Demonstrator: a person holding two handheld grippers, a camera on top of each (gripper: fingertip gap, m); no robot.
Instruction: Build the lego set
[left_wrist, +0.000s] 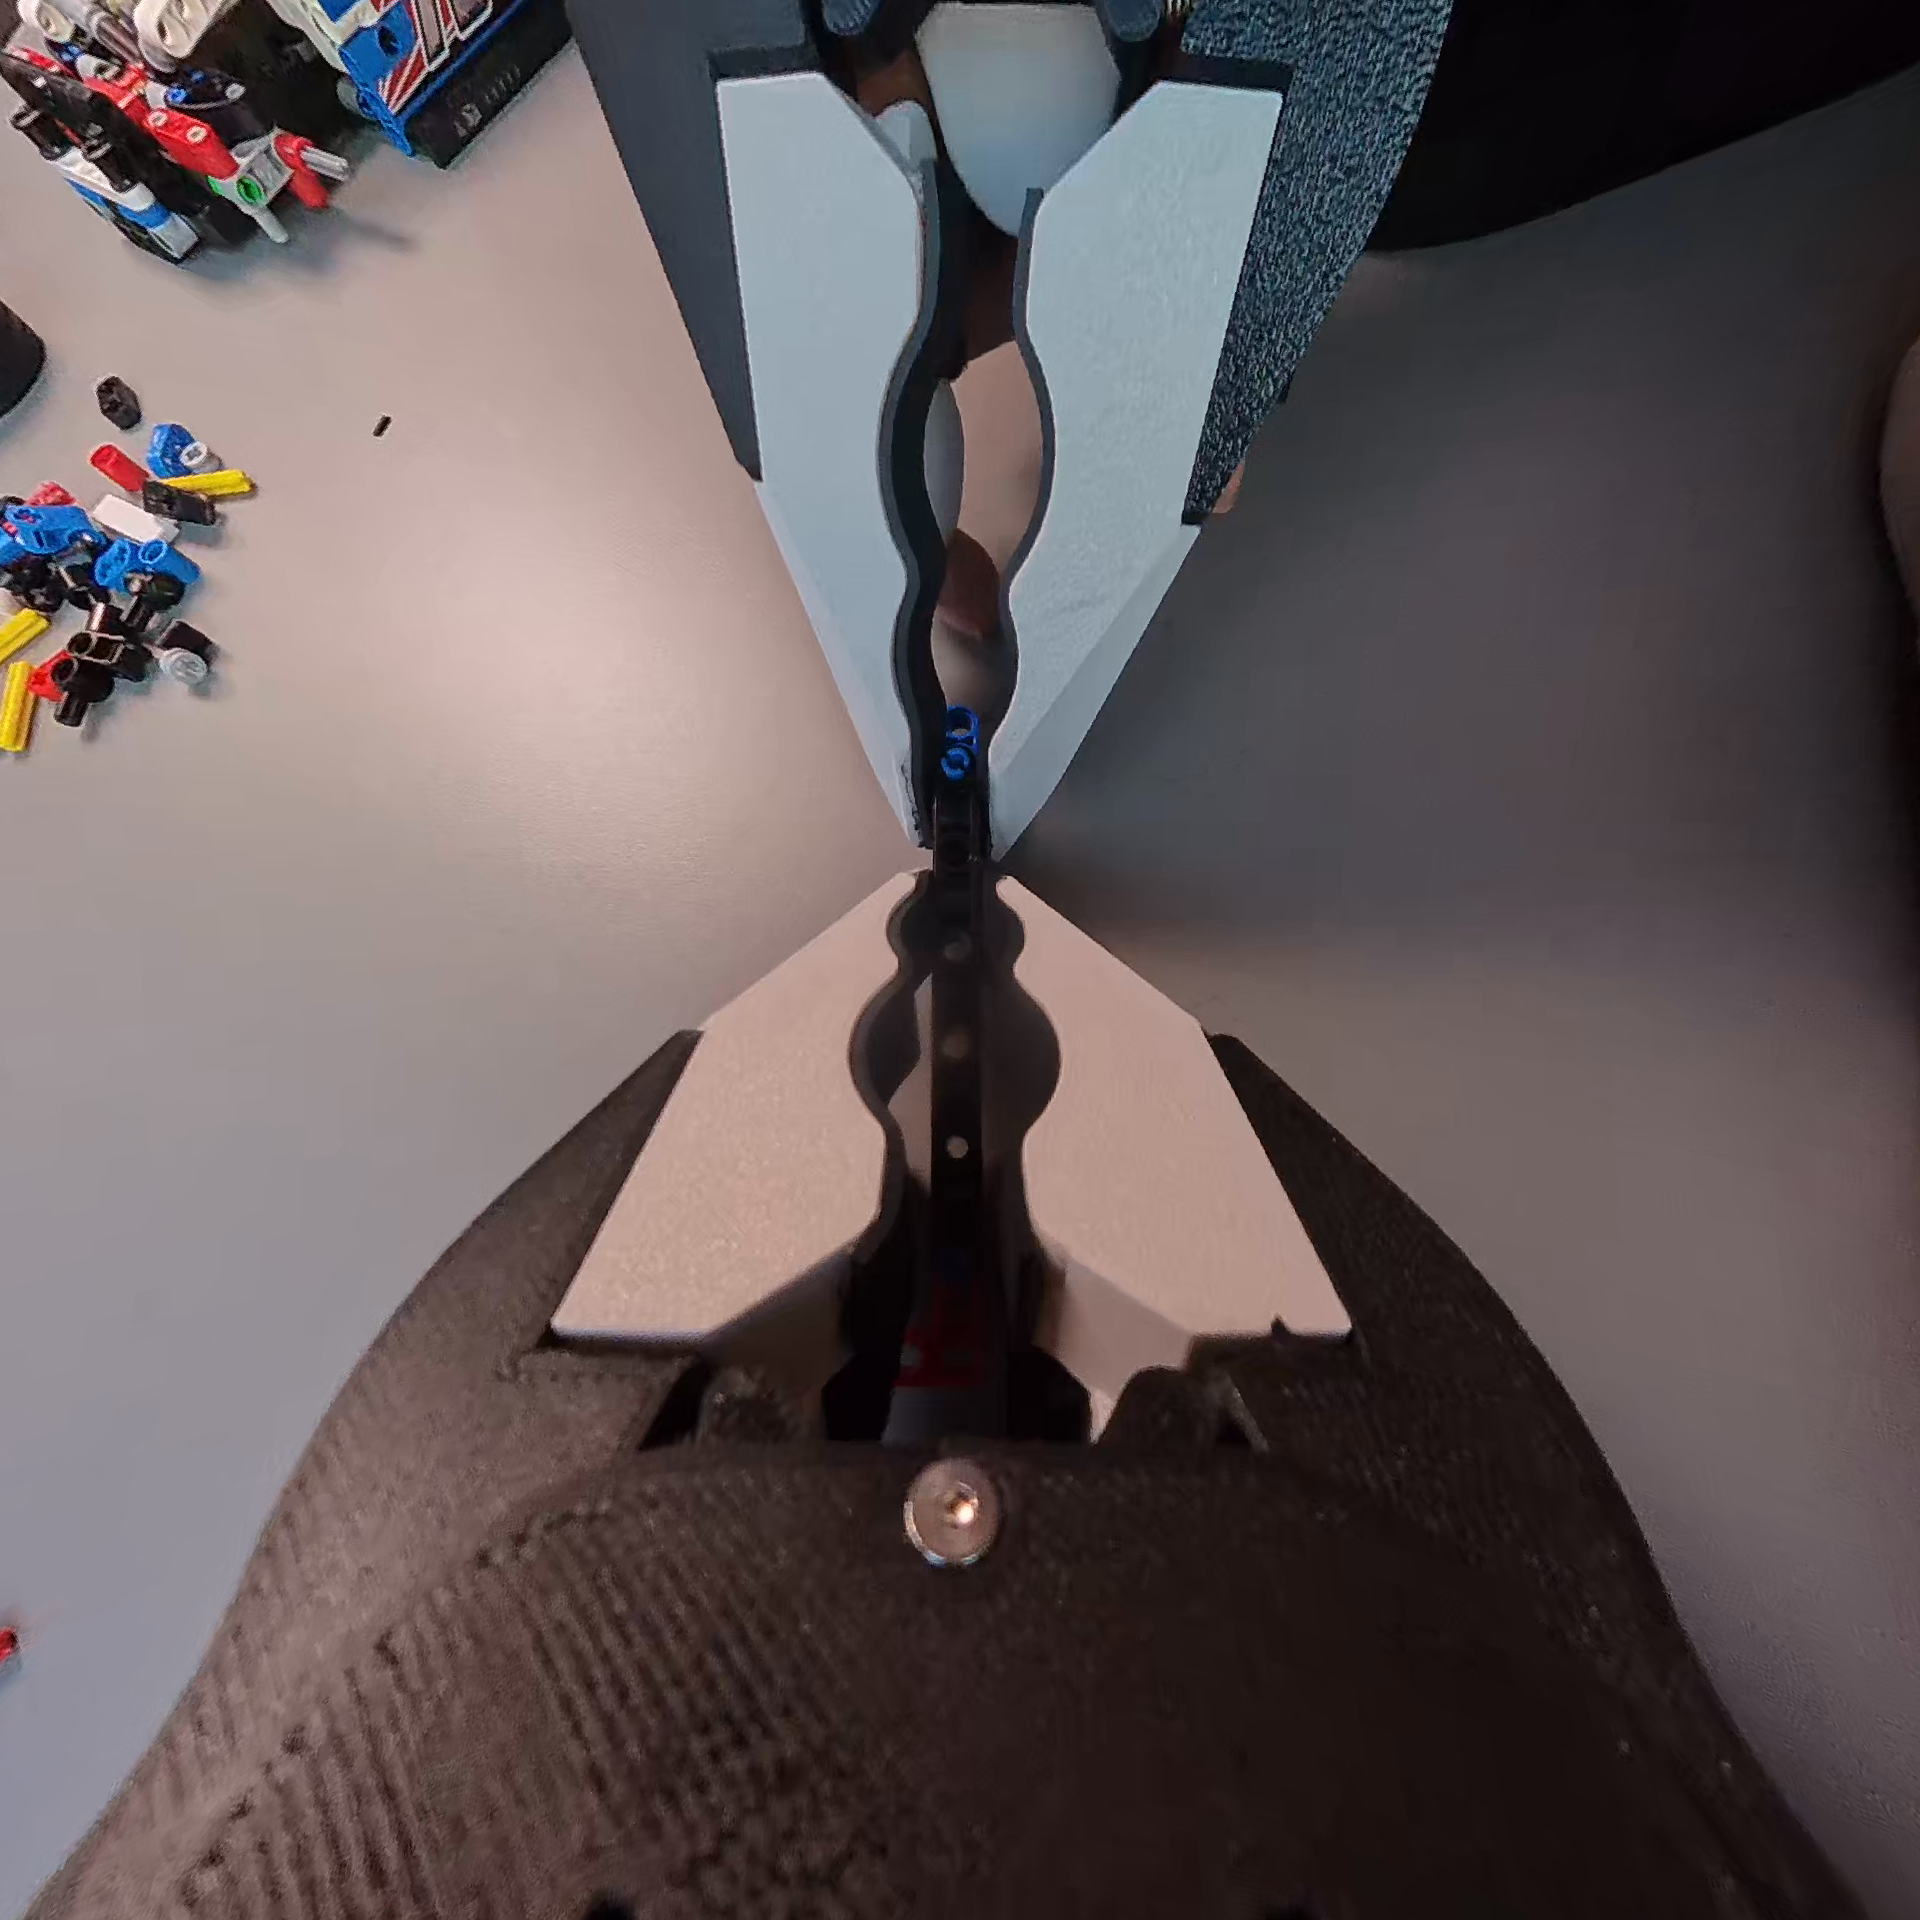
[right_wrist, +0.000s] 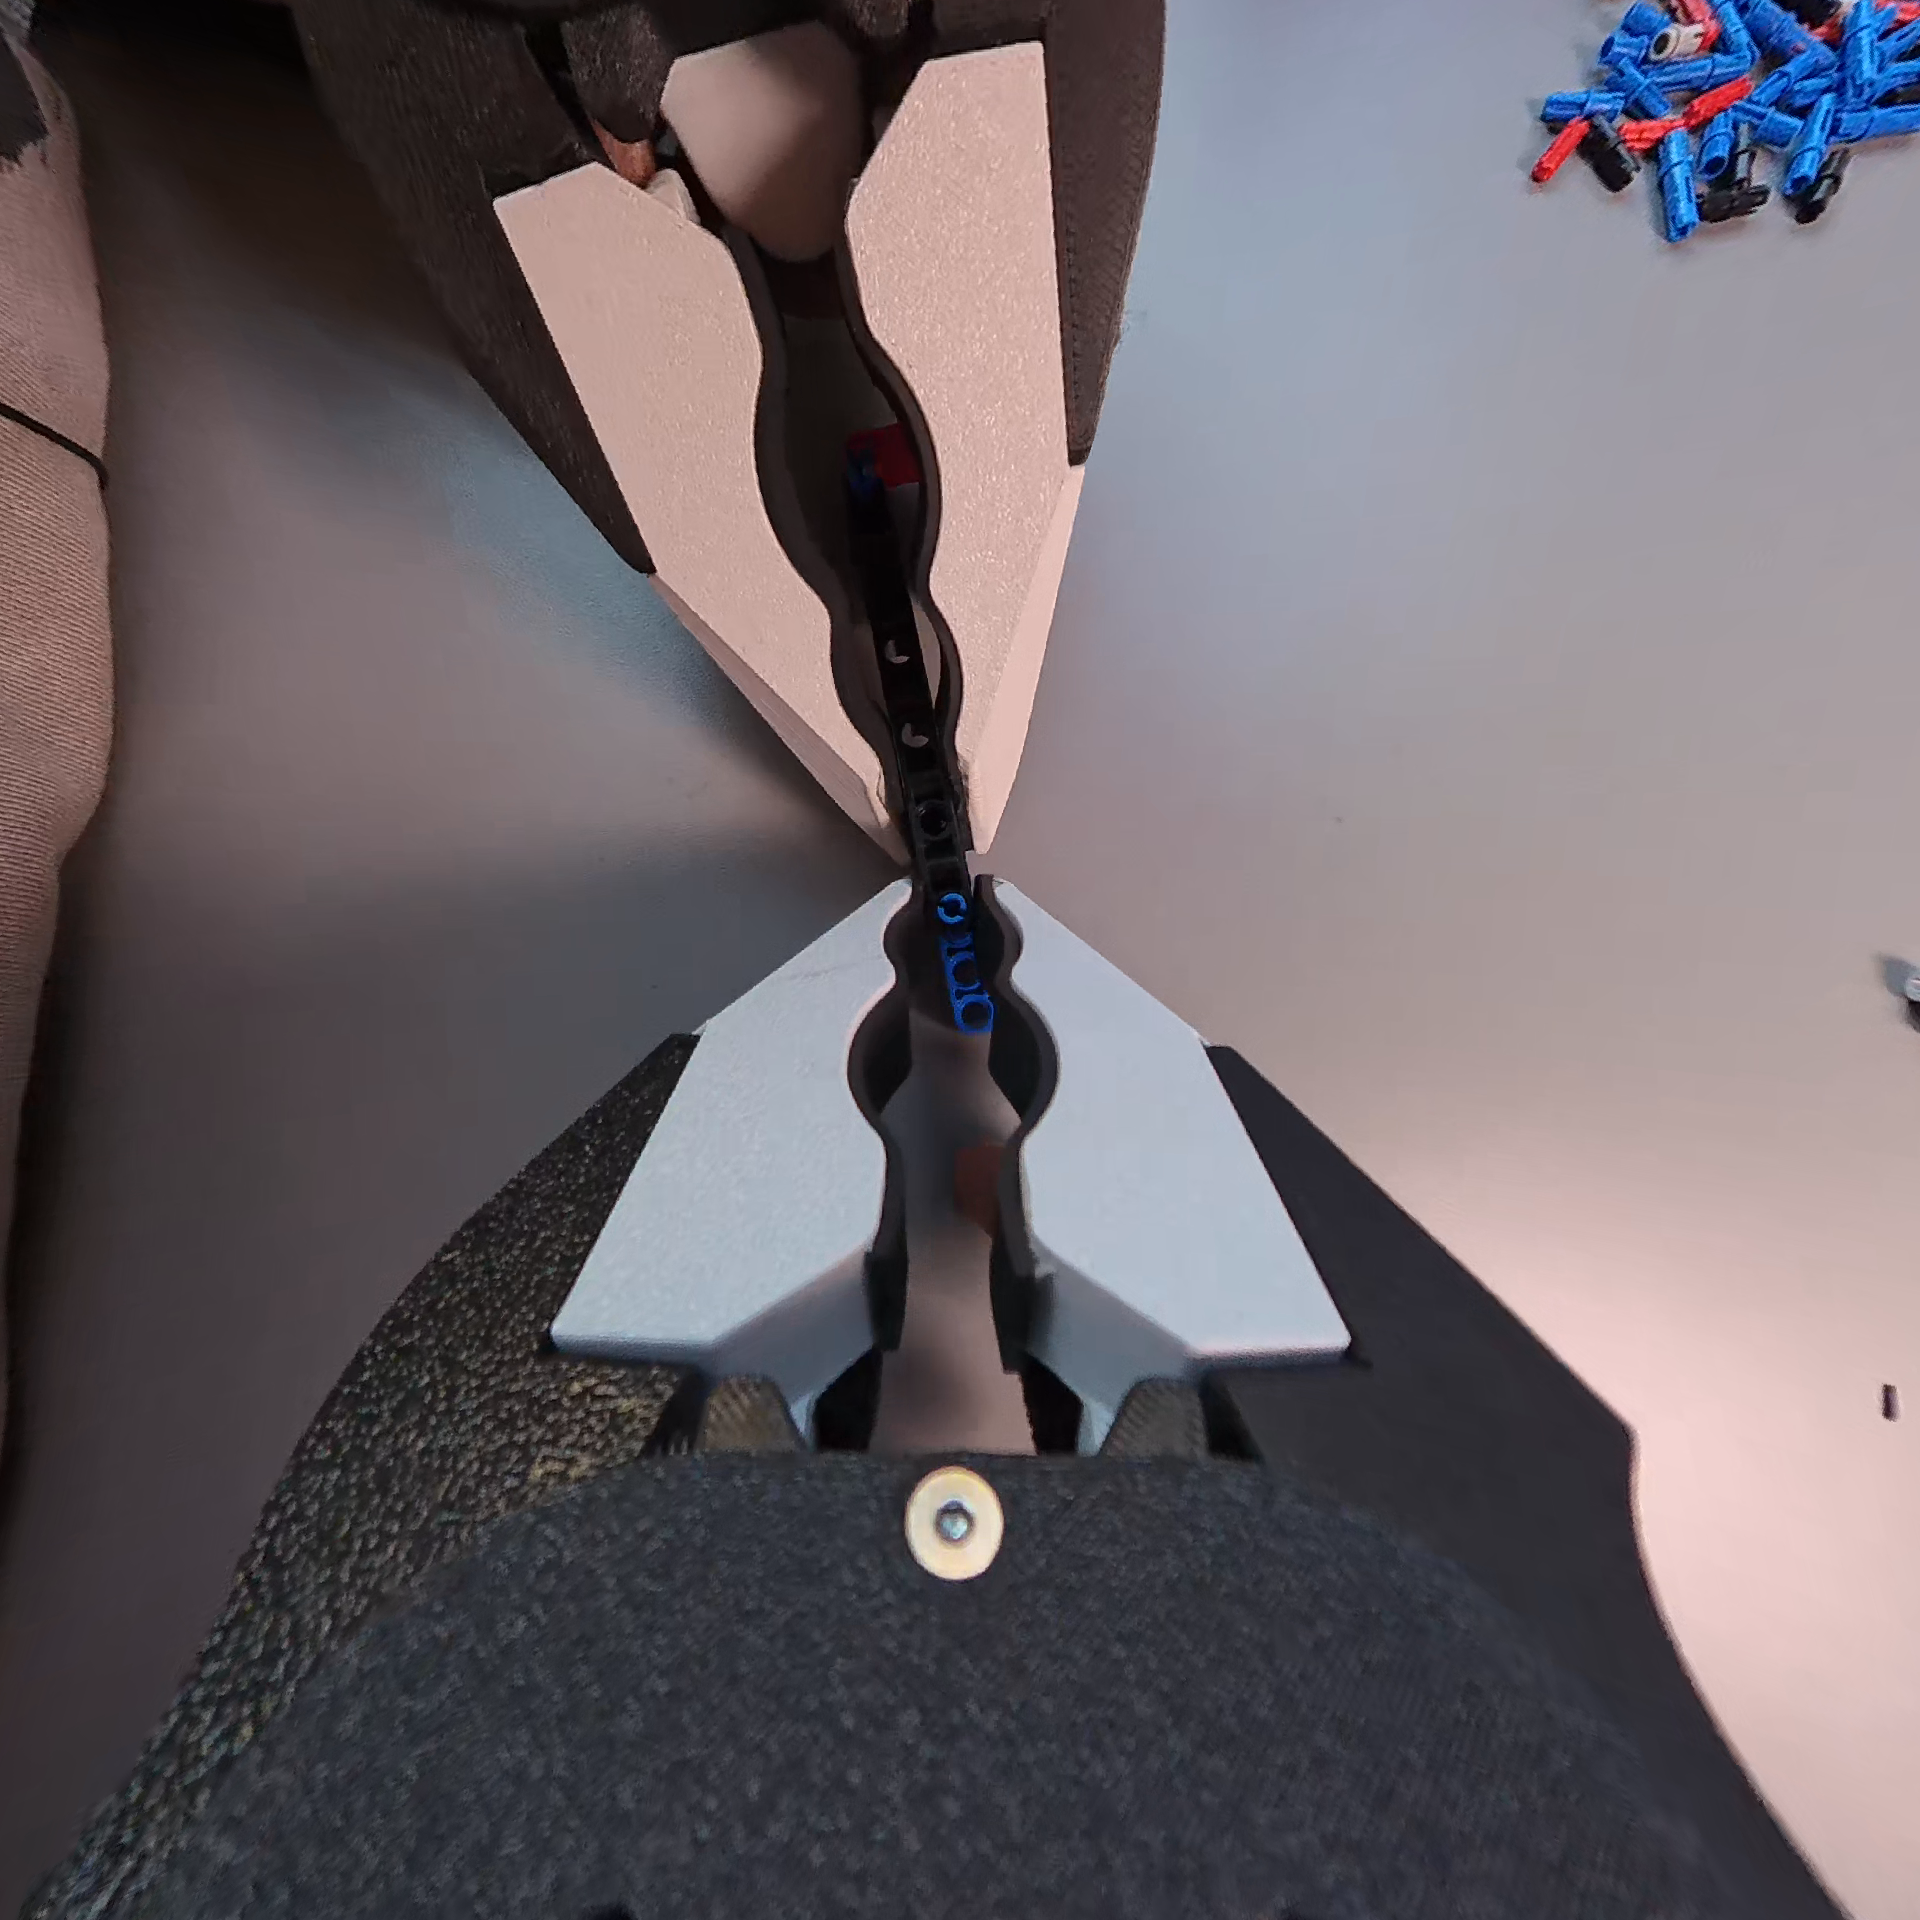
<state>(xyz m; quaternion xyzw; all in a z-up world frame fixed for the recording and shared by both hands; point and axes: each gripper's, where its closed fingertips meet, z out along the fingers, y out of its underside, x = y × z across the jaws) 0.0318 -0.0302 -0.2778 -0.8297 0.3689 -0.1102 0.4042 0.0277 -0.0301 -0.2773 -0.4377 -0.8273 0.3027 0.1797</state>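
My two grippers meet tip to tip above the grey table (left_wrist: 416, 935). My left gripper (left_wrist: 956, 883) is shut on a long black beam with holes (left_wrist: 957, 1039) that runs back along its fingers, with a red part behind it. My right gripper (left_wrist: 956, 831) faces it and is shut on a small blue connector (left_wrist: 958, 743). In the right wrist view, my right gripper (right_wrist: 951, 896) holds the blue connector (right_wrist: 964, 977) against the end of the black beam (right_wrist: 902, 675), which sticks out of the left gripper (right_wrist: 933, 844). The joint between the two pieces is partly hidden by the fingertips.
A partly built red, blue and black model (left_wrist: 208, 114) stands at the far left. A pile of loose mixed pieces (left_wrist: 94, 582) lies to the left. A heap of blue and red pins (right_wrist: 1745, 104) lies at the far right. A sleeve (right_wrist: 42, 520) shows at the left edge. The grippers are tip to tip, or close to it.
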